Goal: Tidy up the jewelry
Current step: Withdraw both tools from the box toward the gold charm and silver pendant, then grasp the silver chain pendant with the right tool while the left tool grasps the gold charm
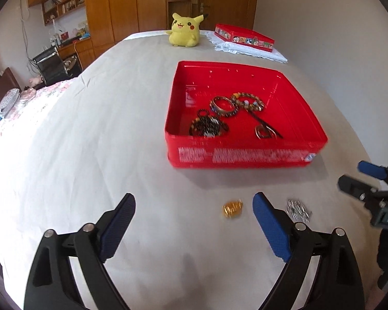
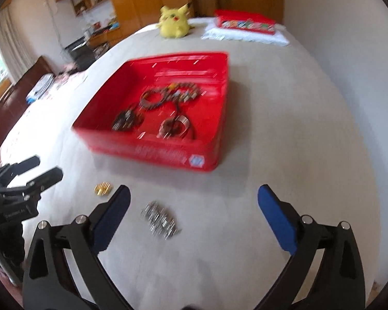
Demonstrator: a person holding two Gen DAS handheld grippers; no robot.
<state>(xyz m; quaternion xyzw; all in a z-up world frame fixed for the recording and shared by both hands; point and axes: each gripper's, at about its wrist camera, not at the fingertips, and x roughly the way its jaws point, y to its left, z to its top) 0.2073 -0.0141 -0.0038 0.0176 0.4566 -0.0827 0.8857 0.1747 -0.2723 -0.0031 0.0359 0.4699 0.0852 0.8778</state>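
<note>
Both our tongs gape wide, empty; the slack silver chain (image 2: 159, 219) needs pinching mid-heap, the gold piece (image 1: 232, 208) looks small and slippery.

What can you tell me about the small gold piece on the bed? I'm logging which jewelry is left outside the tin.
The gold piece is small, shiny and yellow-metal in look, with a ribbed or linked surface; blur hides whether it is a ring or a bunched chain. It lies on the pale bedsheet, in front of the red tin and apart from it, beside the silver chain pile. Nothing grips it: it sits ahead of the left gripper, between its open jaws.
</note>
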